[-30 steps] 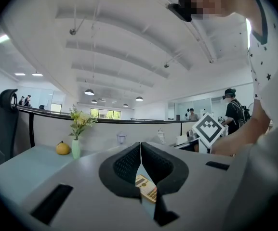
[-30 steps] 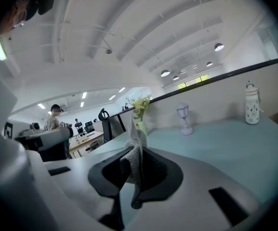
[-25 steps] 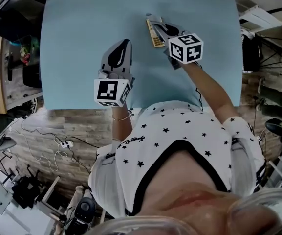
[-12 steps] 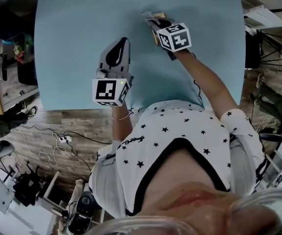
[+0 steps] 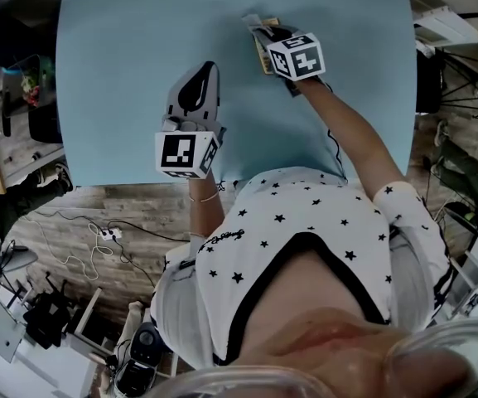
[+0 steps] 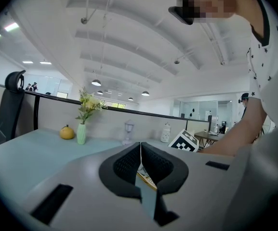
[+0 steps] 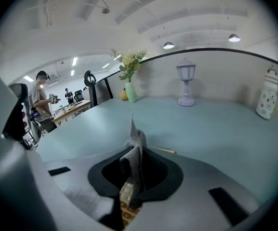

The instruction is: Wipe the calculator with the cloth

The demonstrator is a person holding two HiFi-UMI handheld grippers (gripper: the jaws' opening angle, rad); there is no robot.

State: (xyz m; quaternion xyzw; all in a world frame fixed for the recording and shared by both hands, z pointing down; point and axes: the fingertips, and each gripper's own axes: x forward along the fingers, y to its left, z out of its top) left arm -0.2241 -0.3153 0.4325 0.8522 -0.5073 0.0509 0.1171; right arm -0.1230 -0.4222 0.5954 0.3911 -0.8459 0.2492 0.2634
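Observation:
The calculator (image 5: 263, 55), tan-edged, lies on the blue table (image 5: 123, 73) at the far right of middle. My right gripper (image 5: 265, 36) is over it, shut on a grey cloth (image 5: 253, 23). In the right gripper view the cloth (image 7: 136, 150) stands pinched between the jaws and hangs onto the calculator's keys (image 7: 125, 197). My left gripper (image 5: 208, 68) rests on the table to the calculator's near left, shut with nothing in it. In the left gripper view its pads (image 6: 129, 165) meet, and a strip of the calculator (image 6: 147, 180) shows past them.
Along the table's far edge stand a vase of flowers (image 7: 130, 91), a small lamp (image 7: 186, 83) and a white jar (image 7: 268, 97); a yellow fruit (image 6: 66, 132) sits by the vase. A person (image 7: 41, 99) stands at another desk beyond the table's left side.
My right gripper has slid with the cloth along the calculator toward the table's far edge. The left gripper has stayed where it was.

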